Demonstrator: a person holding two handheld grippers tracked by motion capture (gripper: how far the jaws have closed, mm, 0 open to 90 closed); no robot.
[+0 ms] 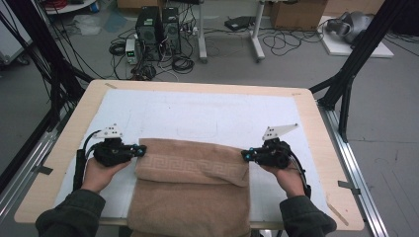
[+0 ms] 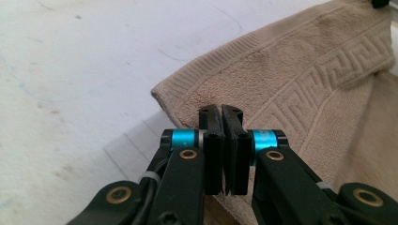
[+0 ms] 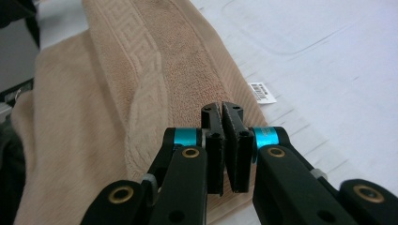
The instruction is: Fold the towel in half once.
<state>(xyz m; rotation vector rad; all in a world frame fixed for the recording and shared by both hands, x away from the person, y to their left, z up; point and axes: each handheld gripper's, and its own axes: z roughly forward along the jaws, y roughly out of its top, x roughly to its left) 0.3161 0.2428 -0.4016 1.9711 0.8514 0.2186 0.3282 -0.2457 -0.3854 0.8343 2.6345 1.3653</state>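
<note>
A beige towel with a key-pattern band lies on the white mat, its near end hanging over the table's front edge. Its far part is folded back toward me into a raised flap. My left gripper is at the flap's left corner and my right gripper at its right corner. In the left gripper view the jaws are pressed together on the towel's edge. The right gripper view shows its jaws likewise shut on the towel, near a white barcode label.
The wooden table carries the white mat, with bare mat beyond the towel. Black frame posts rise at the table's right and left far corners. Computer towers and cables sit on the floor behind.
</note>
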